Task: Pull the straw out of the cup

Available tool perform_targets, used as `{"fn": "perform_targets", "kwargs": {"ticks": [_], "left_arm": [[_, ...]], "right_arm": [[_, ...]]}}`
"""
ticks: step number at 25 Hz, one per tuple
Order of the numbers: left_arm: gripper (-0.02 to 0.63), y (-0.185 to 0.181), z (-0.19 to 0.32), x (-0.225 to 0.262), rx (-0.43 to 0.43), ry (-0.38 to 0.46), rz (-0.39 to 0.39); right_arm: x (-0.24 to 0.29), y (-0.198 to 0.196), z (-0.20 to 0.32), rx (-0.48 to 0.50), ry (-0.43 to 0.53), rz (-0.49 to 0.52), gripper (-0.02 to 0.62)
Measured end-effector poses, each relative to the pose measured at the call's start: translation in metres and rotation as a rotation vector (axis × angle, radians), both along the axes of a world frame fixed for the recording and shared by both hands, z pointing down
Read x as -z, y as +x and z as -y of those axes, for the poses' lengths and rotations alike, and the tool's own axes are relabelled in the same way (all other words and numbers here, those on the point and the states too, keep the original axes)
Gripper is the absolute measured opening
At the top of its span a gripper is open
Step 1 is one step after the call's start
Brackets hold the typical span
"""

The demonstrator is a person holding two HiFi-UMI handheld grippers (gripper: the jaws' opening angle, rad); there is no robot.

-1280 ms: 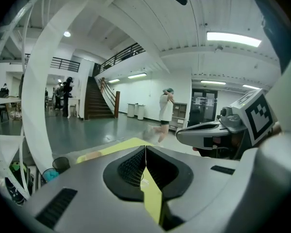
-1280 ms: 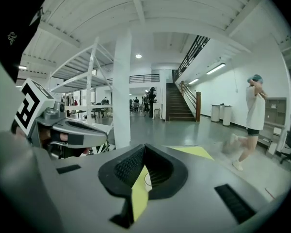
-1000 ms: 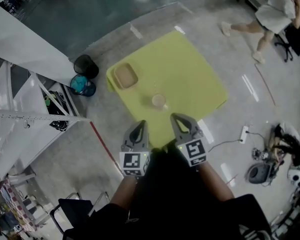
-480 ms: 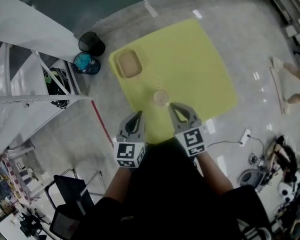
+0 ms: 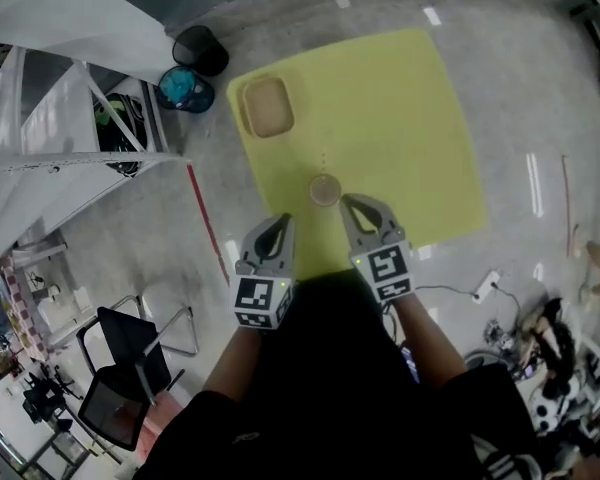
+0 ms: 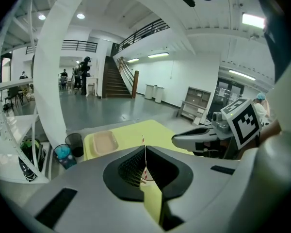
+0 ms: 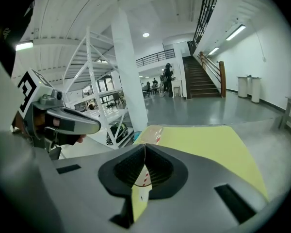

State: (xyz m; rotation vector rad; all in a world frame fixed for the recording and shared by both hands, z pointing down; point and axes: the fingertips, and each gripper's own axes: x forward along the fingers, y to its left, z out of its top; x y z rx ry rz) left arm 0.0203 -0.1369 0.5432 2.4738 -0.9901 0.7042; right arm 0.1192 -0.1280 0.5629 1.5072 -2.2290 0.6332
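The yellow table (image 5: 400, 118) is the biggest thing below me. On the floor beside its far left corner stand a black bin (image 5: 201, 46) and a blue bin (image 5: 186, 89); what lies in them I cannot tell. A beige tray (image 5: 267, 107) sits on the table at that same corner. The cup (image 5: 325, 190) stands near the table's near edge, well apart from the tray. In it stands the red-and-white striped straw (image 6: 142, 140), upright. My right gripper (image 5: 352, 204) is just beside the cup, not touching, with its jaws pressed together on nothing. My left gripper (image 5: 280, 226) is near it, also pressed together on nothing.
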Motion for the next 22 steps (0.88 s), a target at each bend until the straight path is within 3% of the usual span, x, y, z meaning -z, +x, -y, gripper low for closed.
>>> {"fn": "perform_targets", "kwargs": {"ticks": [11, 22], "left_arm": [[0.046, -0.018, 0.007, -0.017, 0.145, -0.028, 0.031], [0.046, -0.036, -0.001, -0.022, 0.211, -0.029, 0.055]], "right_arm": [[-0.035, -0.018, 0.026, 0.155, -0.062, -0.009, 0.017], [-0.055, -0.029, 0.032, 0.205, -0.099, -0.017, 0.017]]}}
